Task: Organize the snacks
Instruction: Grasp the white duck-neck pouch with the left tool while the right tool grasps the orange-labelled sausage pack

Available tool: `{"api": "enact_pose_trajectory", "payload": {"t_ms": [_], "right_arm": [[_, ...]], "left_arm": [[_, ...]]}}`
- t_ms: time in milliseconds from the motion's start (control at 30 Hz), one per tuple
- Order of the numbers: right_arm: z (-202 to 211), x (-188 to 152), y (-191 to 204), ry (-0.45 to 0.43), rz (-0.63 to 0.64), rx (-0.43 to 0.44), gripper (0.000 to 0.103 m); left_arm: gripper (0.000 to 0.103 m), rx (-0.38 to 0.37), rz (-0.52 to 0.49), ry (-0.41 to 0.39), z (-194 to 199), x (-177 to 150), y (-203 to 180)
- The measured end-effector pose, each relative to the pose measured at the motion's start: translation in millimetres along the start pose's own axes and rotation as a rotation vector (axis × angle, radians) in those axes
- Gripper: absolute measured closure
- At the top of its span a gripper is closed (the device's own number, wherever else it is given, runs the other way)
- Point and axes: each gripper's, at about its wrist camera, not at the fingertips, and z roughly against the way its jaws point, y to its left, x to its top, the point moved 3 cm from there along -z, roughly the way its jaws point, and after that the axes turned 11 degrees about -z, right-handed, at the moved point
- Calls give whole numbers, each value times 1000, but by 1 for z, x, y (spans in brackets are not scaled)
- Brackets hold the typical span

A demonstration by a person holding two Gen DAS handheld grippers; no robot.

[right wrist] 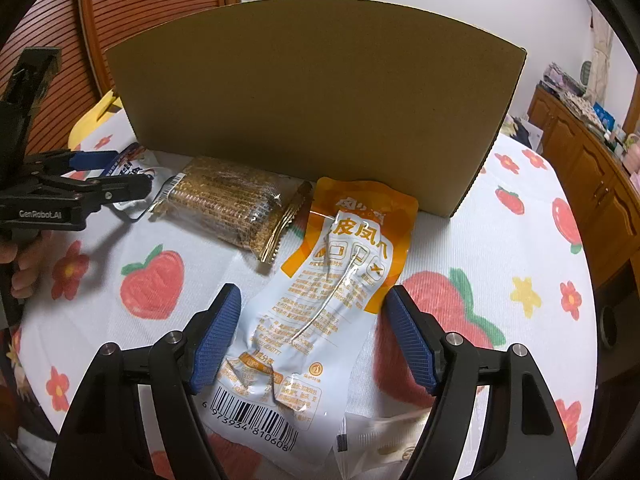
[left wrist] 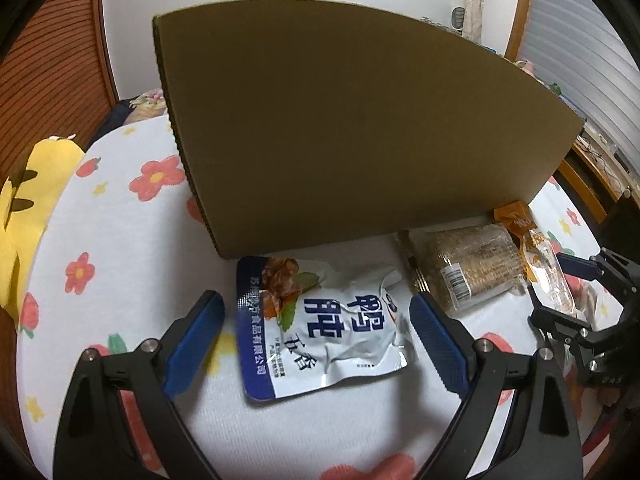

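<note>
A tall brown cardboard box (left wrist: 352, 128) stands on the flowered tablecloth (left wrist: 120, 216); it also shows in the right wrist view (right wrist: 312, 108). A white-and-blue snack pouch (left wrist: 320, 324) lies in front of it, between the open jaws of my left gripper (left wrist: 316, 320). A clear pack of brown sesame bars (right wrist: 236, 208) lies in the middle. An orange-and-white pouch with a barcode (right wrist: 320, 308) lies between the open jaws of my right gripper (right wrist: 312, 316). Neither gripper holds anything.
A yellow cushion (left wrist: 24, 216) lies off the table's left edge. A wooden cabinet (right wrist: 592, 168) with clutter stands at the right. A slatted wooden panel (right wrist: 152, 4) is behind the box. Another small wrapped packet (right wrist: 392, 444) lies under my right gripper.
</note>
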Motion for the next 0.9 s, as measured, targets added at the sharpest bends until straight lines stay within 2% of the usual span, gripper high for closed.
{"api": "enact_pose_trajectory", "payload": {"t_ms": [367,533,600,900], "right_arm": [[0,0,0,0,1,0,26],[0,0,0,1,1,0,26],[0,0,0,1,1,0,26],[0,0,-1,1,-1,3,26]], "left_arm": [[8,52,-41,29,-8,2,-3],[11,36,-28,18,-6,4,-4],[22,35,-33,11,-5,6,-5],[24,-4,-58,-3,5,-1,-3]]}}
